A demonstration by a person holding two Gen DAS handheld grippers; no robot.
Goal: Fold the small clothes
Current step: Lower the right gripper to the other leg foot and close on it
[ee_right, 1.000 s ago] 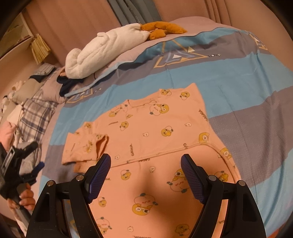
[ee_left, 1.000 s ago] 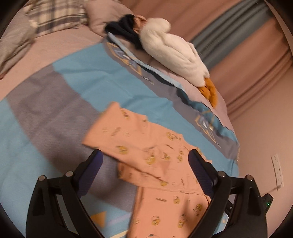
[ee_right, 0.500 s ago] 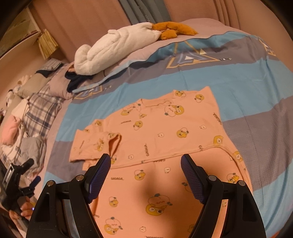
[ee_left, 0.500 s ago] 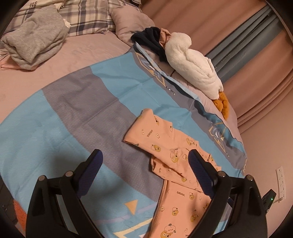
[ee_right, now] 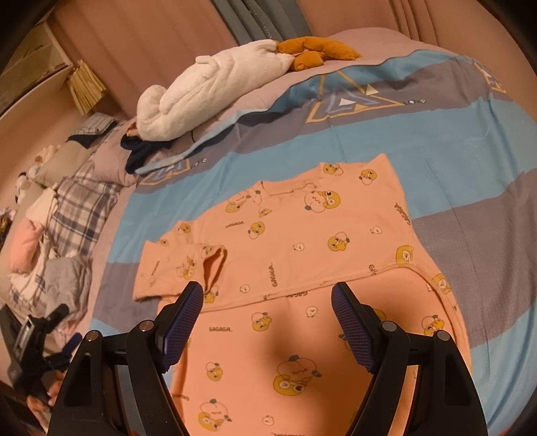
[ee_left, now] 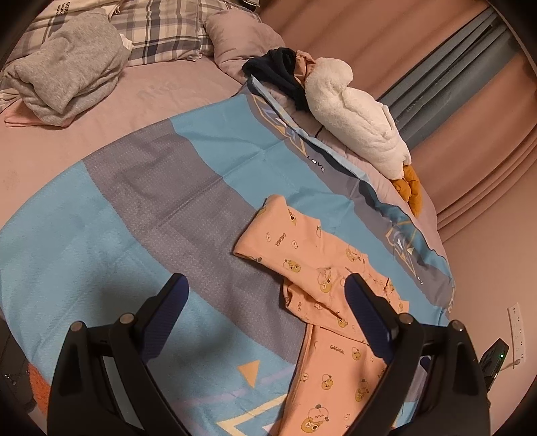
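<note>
A small peach romper [ee_right: 302, 251] printed with yellow cartoon animals lies flat on the blue and grey striped bedspread [ee_right: 419, 141]. Its left sleeve [ee_right: 188, 261] is folded in over the chest. My right gripper [ee_right: 267, 298] hovers open over the romper's waist, nothing between its fingers. In the left wrist view the same romper [ee_left: 322, 281] lies to the right, its folded sleeve pointing up-left. My left gripper [ee_left: 265, 288] stands open above the bedspread [ee_left: 134, 208], just left of the garment. The left gripper [ee_right: 43, 338] also shows at the right wrist view's lower left, held by a hand.
A white plush goose [ee_left: 355, 110] with orange feet lies along the bed's far edge beside dark clothing [ee_left: 285, 70]. Folded grey clothes [ee_left: 67, 73] and plaid pillows [ee_left: 161, 30] sit at the bed's head. Curtains [ee_right: 151, 40] hang behind the bed. A wall socket [ee_left: 515, 332] is at right.
The left gripper has pulled back and to the left, away from the romper, leaving the sleeve folded on the chest. The right gripper has stayed over the waist.
</note>
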